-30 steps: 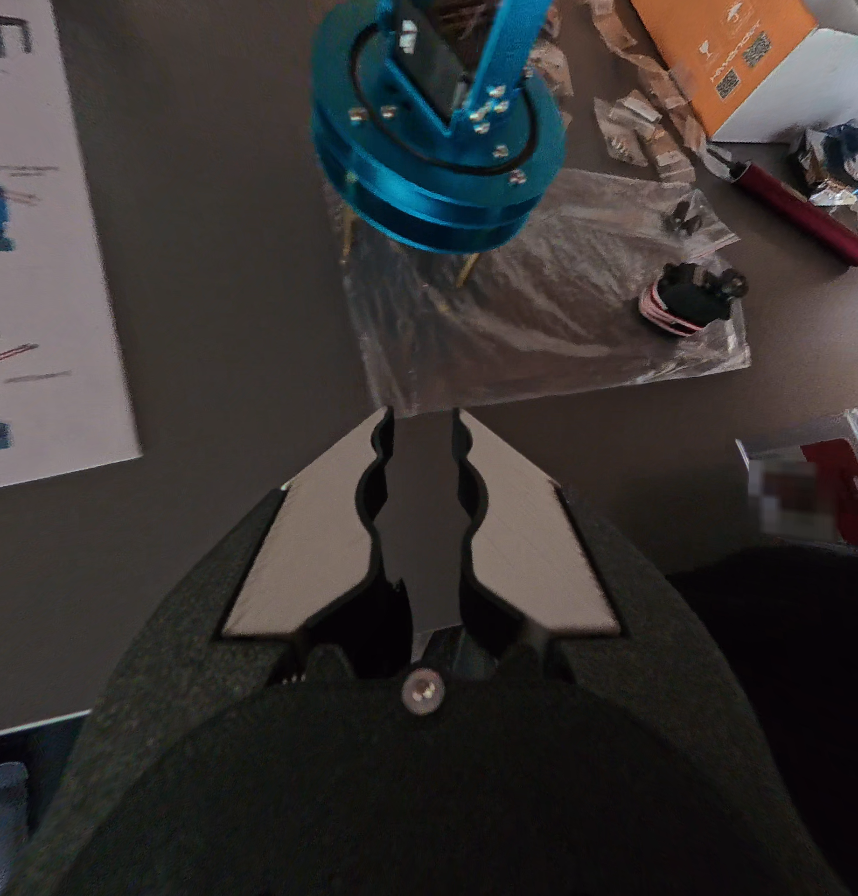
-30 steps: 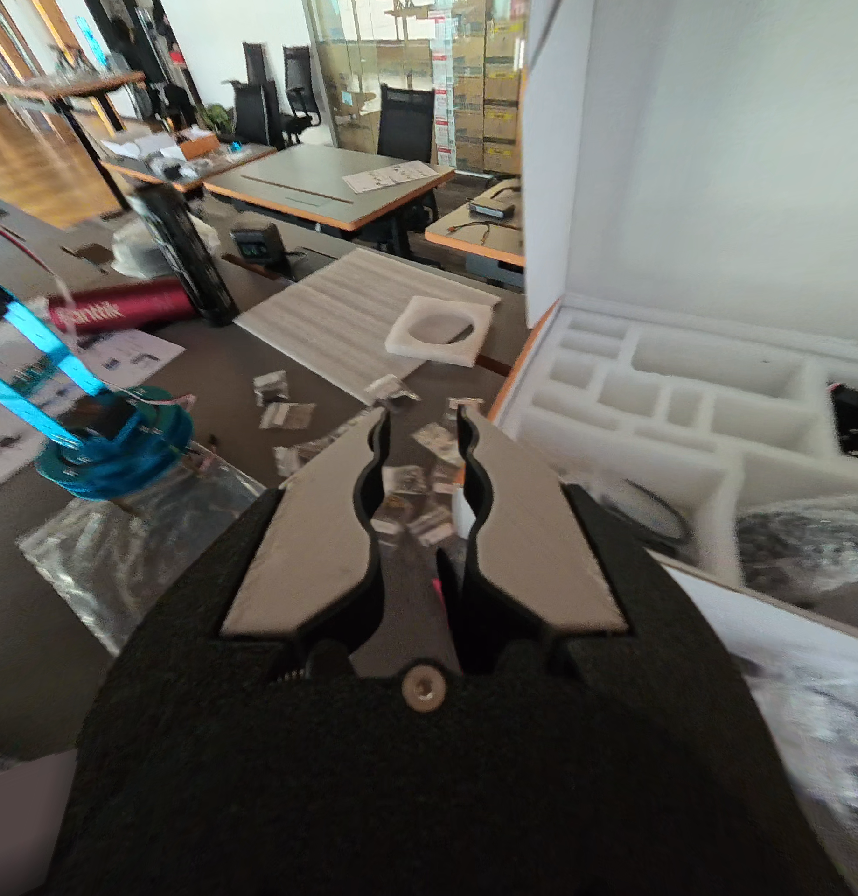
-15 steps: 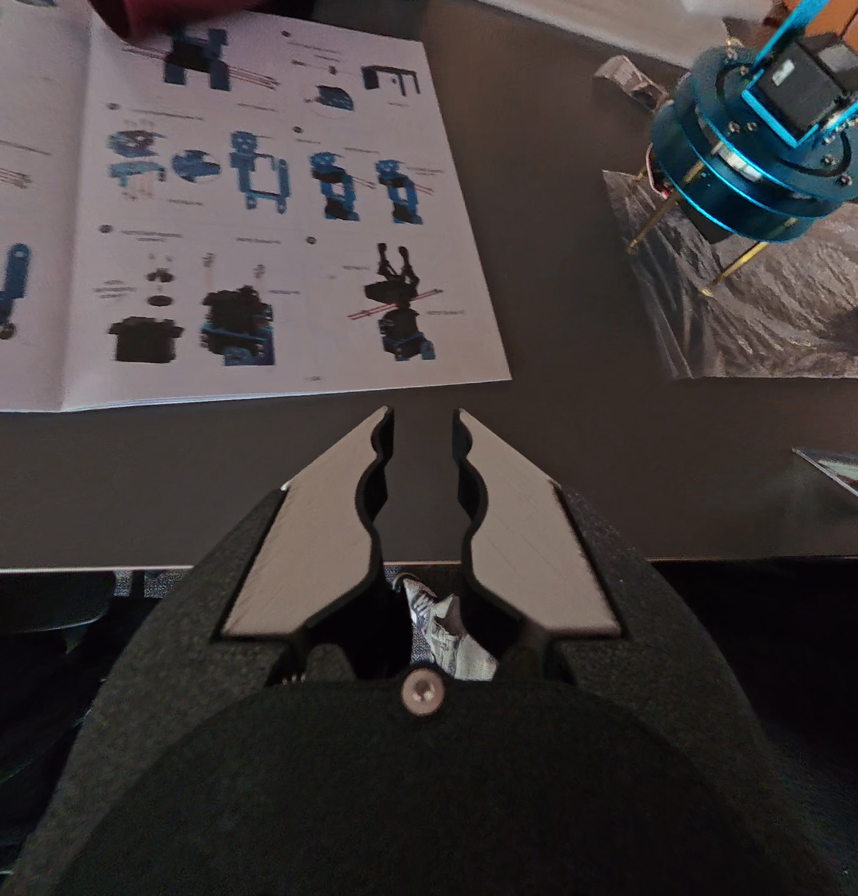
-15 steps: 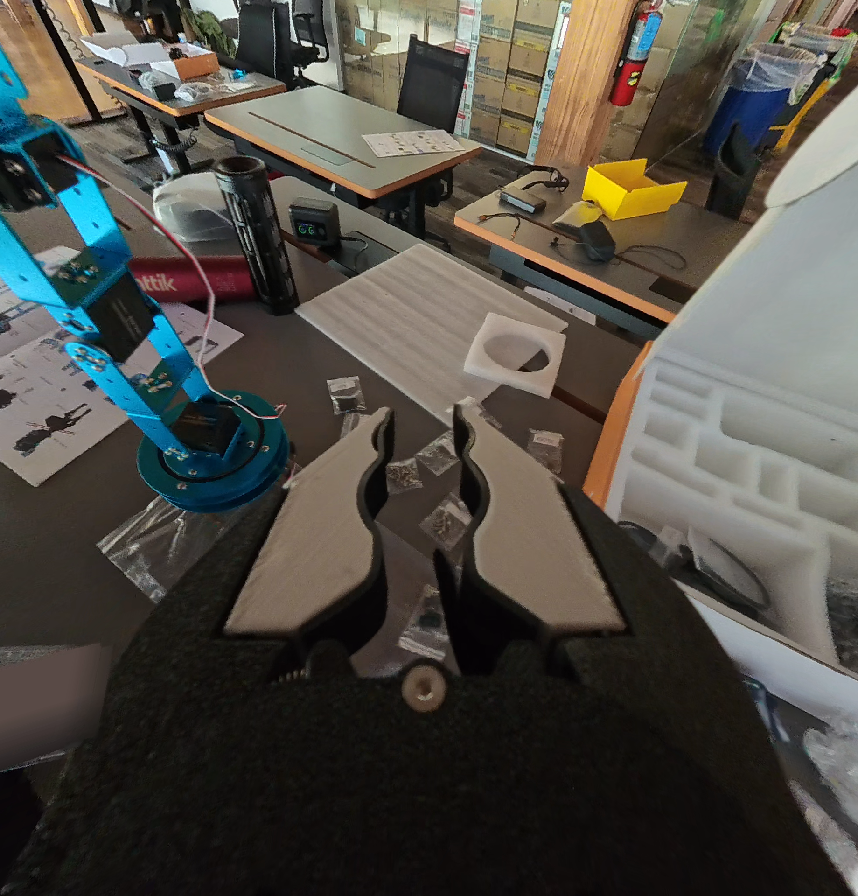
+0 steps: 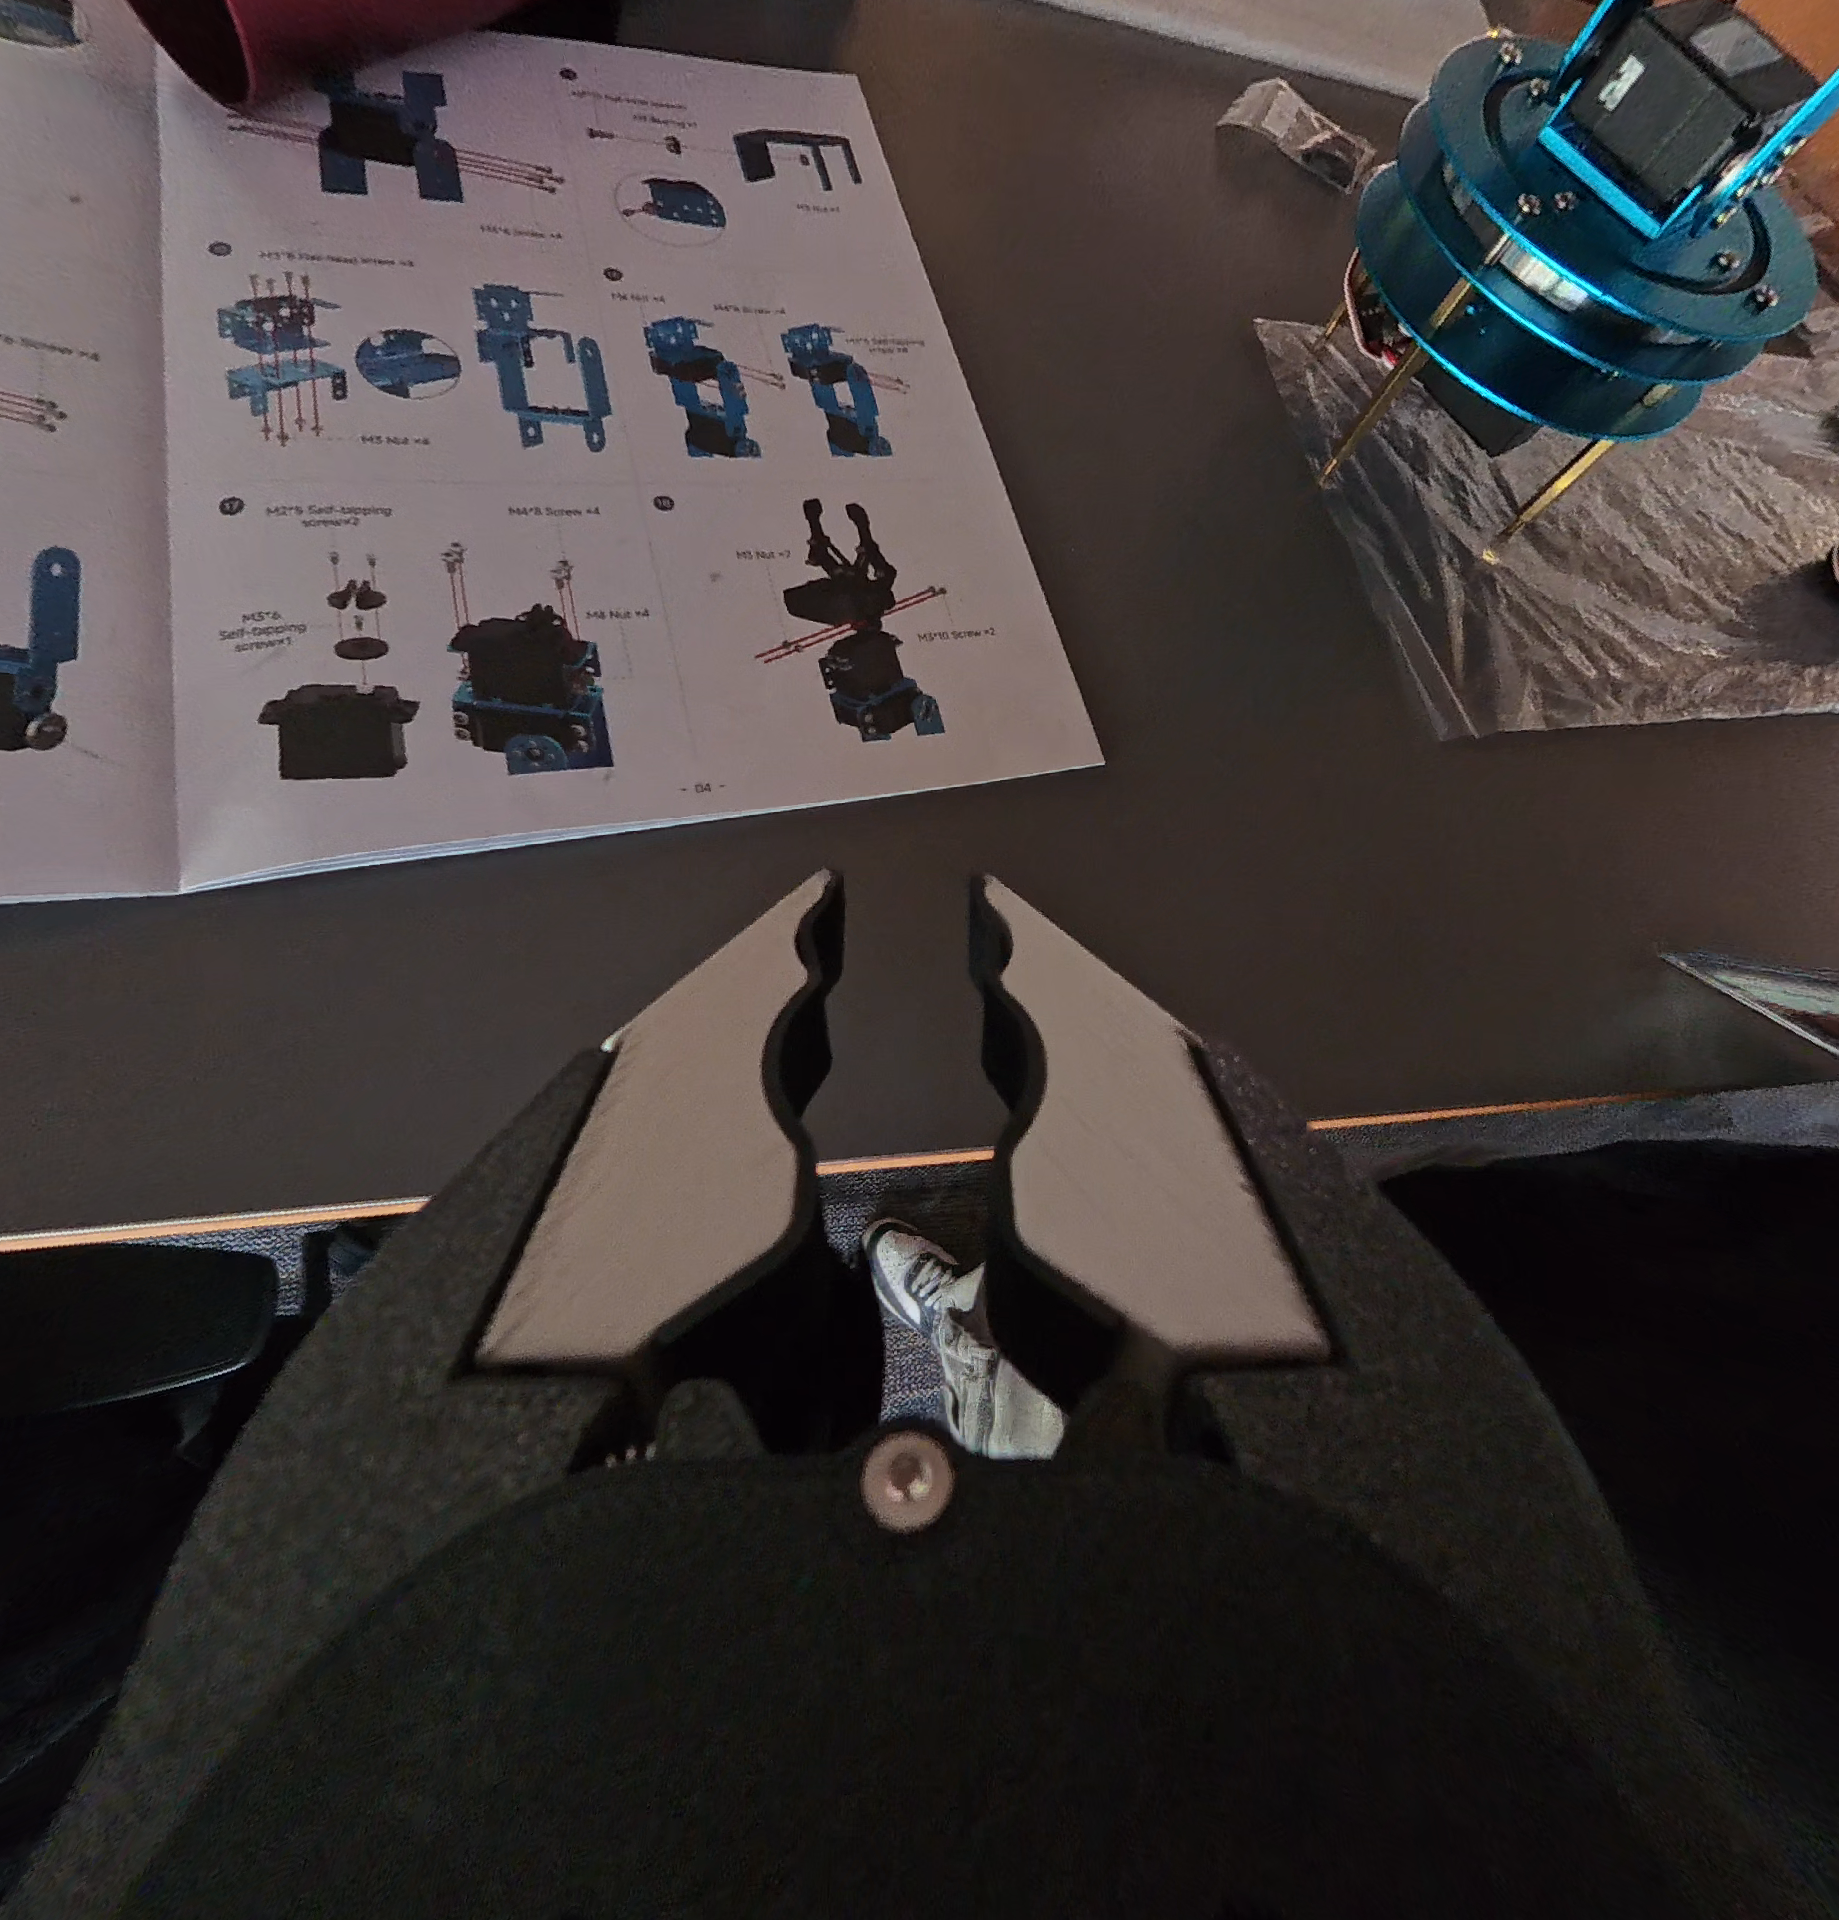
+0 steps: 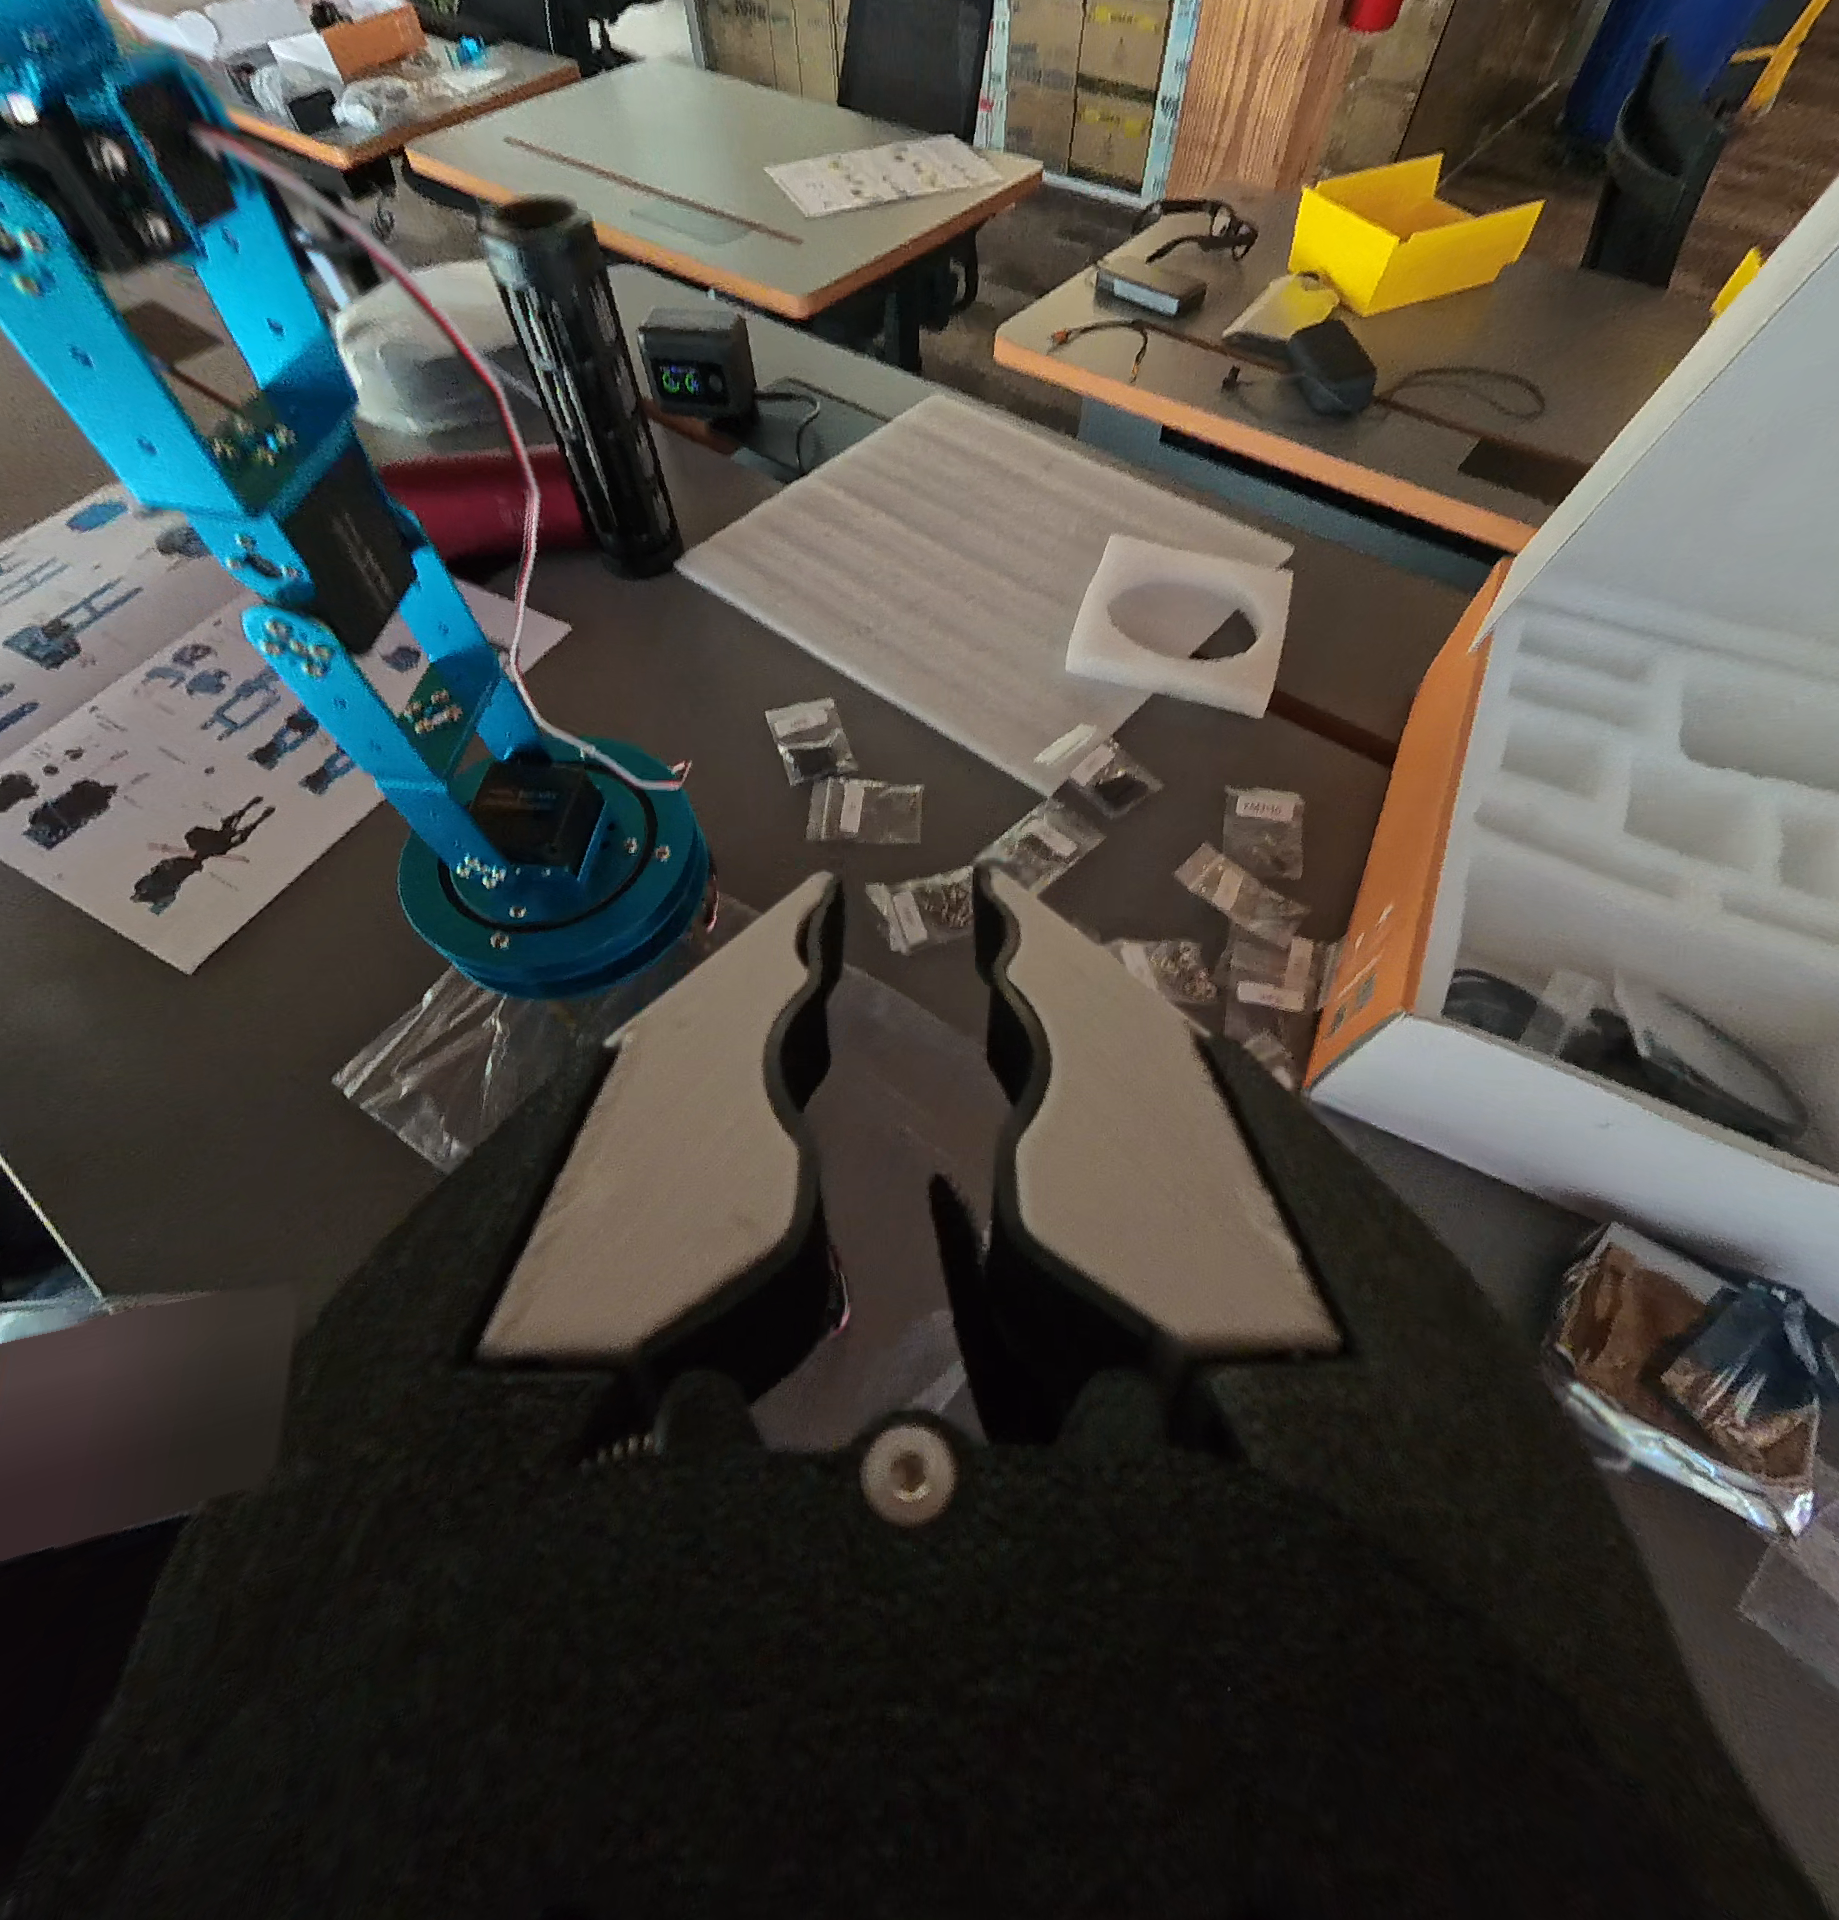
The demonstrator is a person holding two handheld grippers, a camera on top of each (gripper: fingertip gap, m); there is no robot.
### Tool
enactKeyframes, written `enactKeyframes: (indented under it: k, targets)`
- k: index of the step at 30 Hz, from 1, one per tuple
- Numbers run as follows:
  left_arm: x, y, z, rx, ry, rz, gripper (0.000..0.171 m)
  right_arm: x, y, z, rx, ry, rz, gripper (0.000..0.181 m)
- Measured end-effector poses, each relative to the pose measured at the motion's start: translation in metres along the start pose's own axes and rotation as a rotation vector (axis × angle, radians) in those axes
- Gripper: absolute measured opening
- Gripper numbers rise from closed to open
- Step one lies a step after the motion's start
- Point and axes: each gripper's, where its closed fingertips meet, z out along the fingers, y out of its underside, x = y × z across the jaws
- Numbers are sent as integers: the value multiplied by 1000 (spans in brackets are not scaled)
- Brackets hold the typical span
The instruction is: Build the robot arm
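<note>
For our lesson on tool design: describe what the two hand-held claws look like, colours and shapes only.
Both look alike. The left claw and right claw each have a rough, speckled black body, two grey flat-faced fingers tapering to points with wavy black inner edges, and a silver screw at the centre. No cables or sleeves show.

Probably an office workshop, desks [image 6: 749,156], office chairs [image 6: 910,52], stacked boxes [image 6: 1091,83]

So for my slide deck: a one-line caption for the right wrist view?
Open right gripper hovers over small parts bags beside a blue arm kit.
</note>
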Motion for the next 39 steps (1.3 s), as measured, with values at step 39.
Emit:
enactKeyframes:
  k: [39]
  targets:
    - [148,-32,30,-17,50,172,23,-8,175,34,-362,-336,42,29]
